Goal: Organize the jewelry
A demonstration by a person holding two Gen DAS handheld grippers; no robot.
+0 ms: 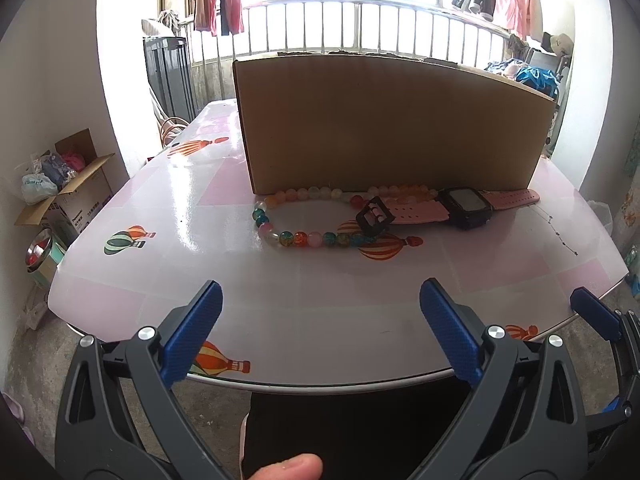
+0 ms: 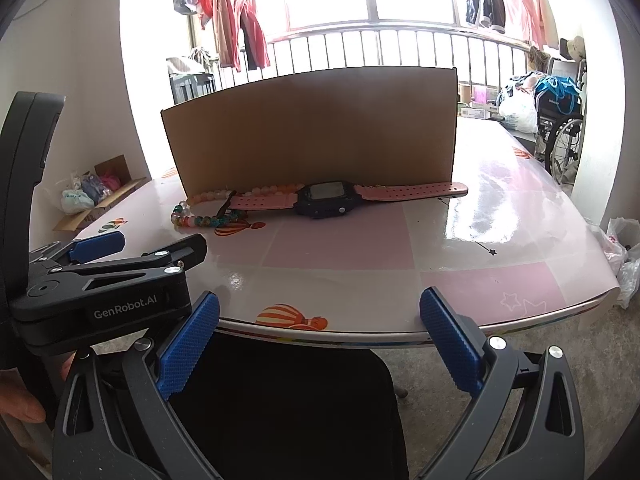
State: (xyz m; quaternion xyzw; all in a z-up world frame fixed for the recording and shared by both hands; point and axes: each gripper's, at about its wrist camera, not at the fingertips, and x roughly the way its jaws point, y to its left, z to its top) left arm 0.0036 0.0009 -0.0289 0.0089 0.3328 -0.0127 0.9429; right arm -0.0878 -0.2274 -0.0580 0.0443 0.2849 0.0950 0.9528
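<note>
Both your left tool (image 1: 320, 312) and right tool (image 2: 319, 320) are spread wide and empty at the bench's (image 1: 200, 240) near edge. The beaded necklace (image 1: 304, 236) and pink-strapped watch (image 2: 328, 198) lie well ahead of them, touching each other, against the cardboard box (image 1: 392, 128).

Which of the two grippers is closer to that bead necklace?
Left, though only slightly. The left gripper hangs open at the table's near edge, facing the bead necklace. The right gripper, also open, sits beside it, with the beads off to its left.

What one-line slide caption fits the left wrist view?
Open left gripper hovers at the table edge before a bead necklace, pink-strapped watch and cardboard box.
</note>
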